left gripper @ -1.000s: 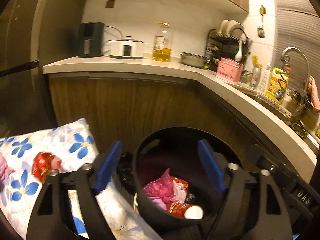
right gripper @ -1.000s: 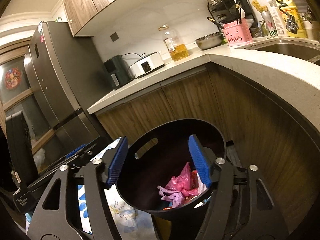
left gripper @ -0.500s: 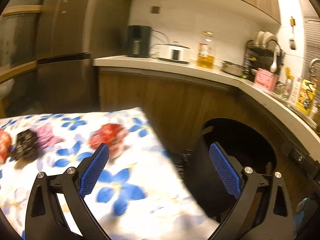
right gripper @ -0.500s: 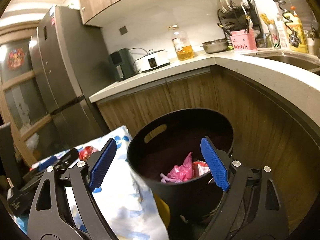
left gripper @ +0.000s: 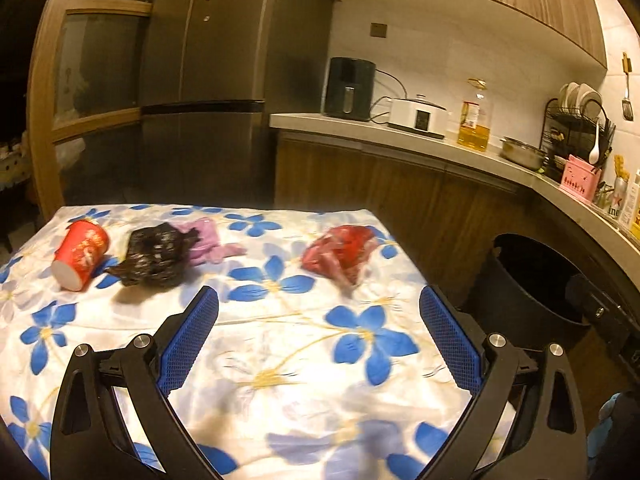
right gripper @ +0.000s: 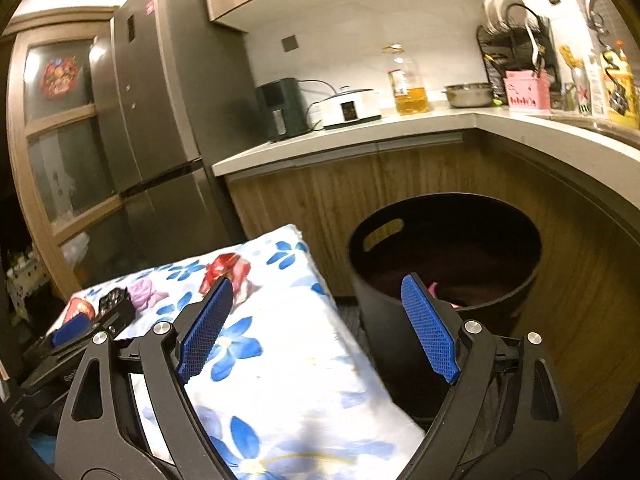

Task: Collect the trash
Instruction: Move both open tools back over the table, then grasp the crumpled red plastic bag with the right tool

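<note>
Both views have swung away from the black bin toward the flowered tablecloth (left gripper: pixel 280 360); a second ago the left gripper looked down into the bin, and now it faces the table with four pieces of trash spread out ahead.

Farthest left on the cloth, a red paper cup (left gripper: pixel 82 254) lies on its side, white base toward the camera. It looks light and stiff enough to roll or crush, so a gentle pinch across the body near the rim seems best. Just beside it sits a crumpled black plastic bag (left gripper: pixel 154 254), touching a pale pink wad (left gripper: pixel 210 242) behind it; both look soft and nearly weightless, best taken by a raised fold. Well apart to the right lies a crumpled red wrapper (left gripper: pixel 342 254), glossy and likely slippery; its puffed middle would probably give the surest hold.

The left gripper (left gripper: pixel 318 334) hangs over the near cloth with blue pads spread wide and nothing between them, its gap roughly in line with the red wrapper.

Right of the table, the black bin (right gripper: pixel 440 248) stands on the floor against the wooden cabinets, some pink trash visible inside. The right gripper (right gripper: pixel 318 328) hovers over the table's corner and the bin's near wall, jaws wide apart and empty.
</note>
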The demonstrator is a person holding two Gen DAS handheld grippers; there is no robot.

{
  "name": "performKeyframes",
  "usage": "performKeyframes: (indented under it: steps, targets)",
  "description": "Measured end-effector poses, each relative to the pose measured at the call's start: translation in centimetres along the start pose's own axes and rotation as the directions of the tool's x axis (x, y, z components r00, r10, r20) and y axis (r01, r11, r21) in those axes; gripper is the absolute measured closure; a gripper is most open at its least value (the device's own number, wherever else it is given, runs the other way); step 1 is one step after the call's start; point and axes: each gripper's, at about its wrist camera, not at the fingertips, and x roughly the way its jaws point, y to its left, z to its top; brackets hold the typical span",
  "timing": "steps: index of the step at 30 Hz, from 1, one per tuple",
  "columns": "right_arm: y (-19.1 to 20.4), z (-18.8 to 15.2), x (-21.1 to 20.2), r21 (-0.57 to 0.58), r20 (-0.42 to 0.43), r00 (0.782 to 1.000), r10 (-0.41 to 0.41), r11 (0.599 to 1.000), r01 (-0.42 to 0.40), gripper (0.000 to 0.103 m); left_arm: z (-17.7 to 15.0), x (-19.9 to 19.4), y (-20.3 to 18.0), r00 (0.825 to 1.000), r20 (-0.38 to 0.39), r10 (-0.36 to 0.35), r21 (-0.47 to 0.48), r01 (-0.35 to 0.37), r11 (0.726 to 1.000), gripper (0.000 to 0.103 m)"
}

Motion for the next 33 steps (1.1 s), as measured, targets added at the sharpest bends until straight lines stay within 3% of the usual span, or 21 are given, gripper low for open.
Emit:
performKeyframes:
  steps: [20, 27, 33]
  targets:
    - [11.5, -2.2, 7.9, -0.154, -0.040, 0.998, 0.051, 0.986, -0.056, 0.018, -0.6, -0.6, 10.6, 0.984, 0.002, 0.178, -0.090, -0.177, 0.980, 0.007]
    - [13.4, -2.0, 12.3, -0.148, -0.059, 0.998, 0.031, 0.988, -0.040, 0.026, 0.0, 0.1, 12.8, 0.974, 0.004, 0.226, -0.108, -0.224, 0.969, 0.007]
    - [13.8, -2.1, 16.2, -0.130, -0.101, 0.995, -0.021, 0.992, 0.008, 0.038, 0.8, 0.9, 13.5, 0.971, 0.031, 0.238, -0.102, -0.234, 0.967, 0.007]
